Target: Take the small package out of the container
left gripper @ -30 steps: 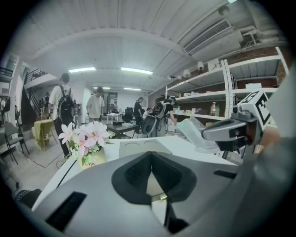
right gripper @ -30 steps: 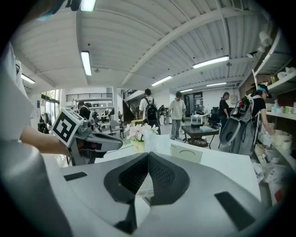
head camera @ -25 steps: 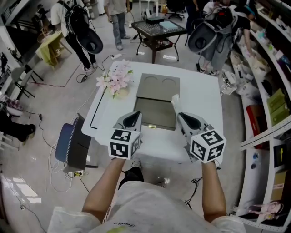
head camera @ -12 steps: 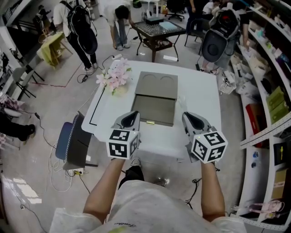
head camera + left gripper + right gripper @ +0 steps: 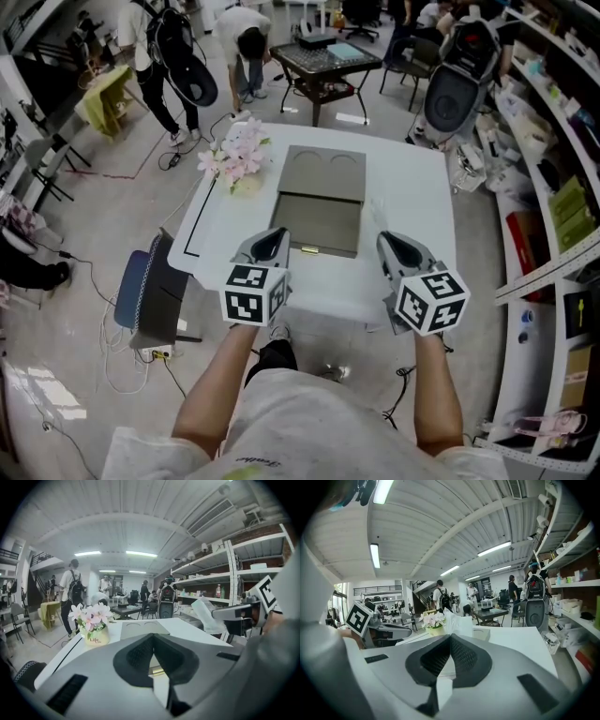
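A flat grey container [image 5: 319, 227] lies open in the middle of the white table [image 5: 412, 192], its lid [image 5: 325, 174] folded back on the far side. My right gripper [image 5: 392, 240] hovers to the right of the container's near corner, shut on a small clear plastic package [image 5: 375, 214]. The package stands up from the jaws in the right gripper view [image 5: 457, 624], and the left gripper view shows it too [image 5: 207, 616]. My left gripper [image 5: 274, 236] sits at the container's near left corner, shut with nothing in it. The container's inside looks bare.
A pot of pink flowers [image 5: 240, 165] stands at the table's far left corner. A blue chair [image 5: 141, 295] is left of the table. Shelves [image 5: 562, 187] run along the right. Several people and a dark table [image 5: 328, 58] are beyond.
My right gripper has drawn back to the right and toward me with the package, away from the container. The left gripper has barely moved. People in the background have shifted.
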